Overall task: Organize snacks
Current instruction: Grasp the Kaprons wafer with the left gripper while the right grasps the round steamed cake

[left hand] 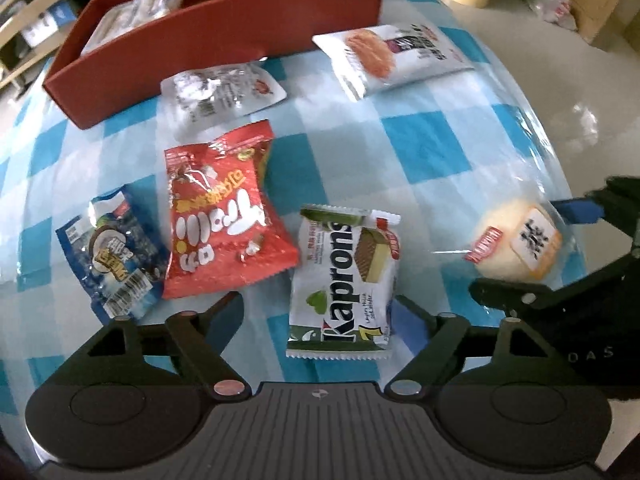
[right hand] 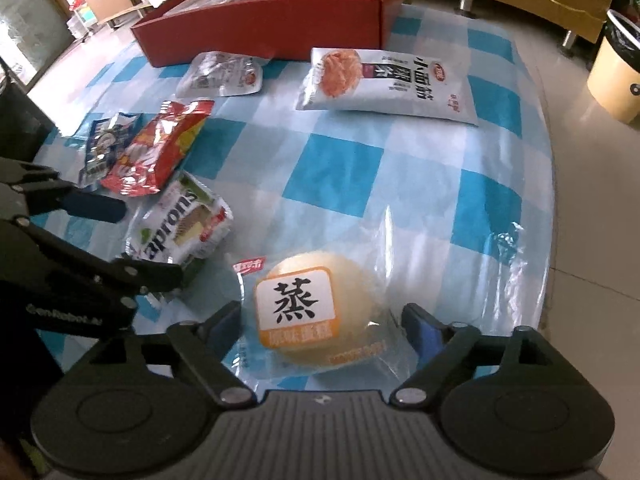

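My left gripper [left hand: 320, 316] stands open over the checked tablecloth, its fingers either side of a white and green Kaprons wafer pack [left hand: 344, 276] without pressing it. My right gripper [right hand: 324, 322] is open too, straddling a round yellow steamed cake [right hand: 320, 312] in a clear wrapper. Each gripper shows at the edge of the other's view: the right gripper [left hand: 540, 252] around the cake, the left gripper [right hand: 128, 240] by the wafer pack [right hand: 180, 228]. Farther back lie a red snack bag [left hand: 224, 216], a blue pack [left hand: 112, 256], a clear pack [left hand: 220, 92] and a white noodle-snack bag [right hand: 388, 84].
A red cardboard box [right hand: 260, 24] with several packs inside stands at the back of the table. The table's rounded edge [right hand: 548, 208] drops to a tiled floor on the right. A yellow bin [right hand: 616, 76] stands on the floor beyond.
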Motion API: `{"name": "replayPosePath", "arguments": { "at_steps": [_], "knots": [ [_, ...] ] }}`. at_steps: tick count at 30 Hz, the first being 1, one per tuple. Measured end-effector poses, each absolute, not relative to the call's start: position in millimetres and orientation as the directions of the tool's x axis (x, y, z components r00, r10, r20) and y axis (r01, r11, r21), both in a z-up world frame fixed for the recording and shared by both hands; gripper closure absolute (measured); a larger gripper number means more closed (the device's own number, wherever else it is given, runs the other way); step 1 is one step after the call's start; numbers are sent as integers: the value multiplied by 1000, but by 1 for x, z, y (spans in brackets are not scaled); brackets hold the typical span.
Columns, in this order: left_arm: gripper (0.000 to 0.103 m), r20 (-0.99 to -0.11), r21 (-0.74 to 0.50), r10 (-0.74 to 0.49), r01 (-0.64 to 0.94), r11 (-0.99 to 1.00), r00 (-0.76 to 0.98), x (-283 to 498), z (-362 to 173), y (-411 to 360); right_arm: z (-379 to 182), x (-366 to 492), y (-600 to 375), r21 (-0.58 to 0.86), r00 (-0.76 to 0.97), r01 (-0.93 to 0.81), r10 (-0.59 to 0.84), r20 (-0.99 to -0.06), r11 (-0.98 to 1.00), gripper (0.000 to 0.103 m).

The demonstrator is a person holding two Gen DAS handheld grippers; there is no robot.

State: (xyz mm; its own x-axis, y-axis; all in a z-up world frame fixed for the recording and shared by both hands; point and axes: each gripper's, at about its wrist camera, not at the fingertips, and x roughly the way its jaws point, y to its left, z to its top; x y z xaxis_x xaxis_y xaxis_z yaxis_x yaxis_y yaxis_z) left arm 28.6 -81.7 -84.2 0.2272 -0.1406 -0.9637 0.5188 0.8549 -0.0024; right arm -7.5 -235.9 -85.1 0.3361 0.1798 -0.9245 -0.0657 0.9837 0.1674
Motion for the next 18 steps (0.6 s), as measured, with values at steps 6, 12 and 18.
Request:
{"name": "replayPosePath", "arguments": {
  "at_steps": [6,12,18],
  "knots": [
    [18,-965,34,-106,515,857,239,30,-94,-91,-94,-4,-239,149,326,-19,147,-934,989,1],
    [19,-960,47,-99,497,867,263,30,-93,-93,-96,-4,-240,142,331,26,125,-935,990,0],
    [34,-957,53,-107,523,851,271,23,-89,-102,-91,-6,-231,59,337,-30,65,-939,998,20]
  ]
}}
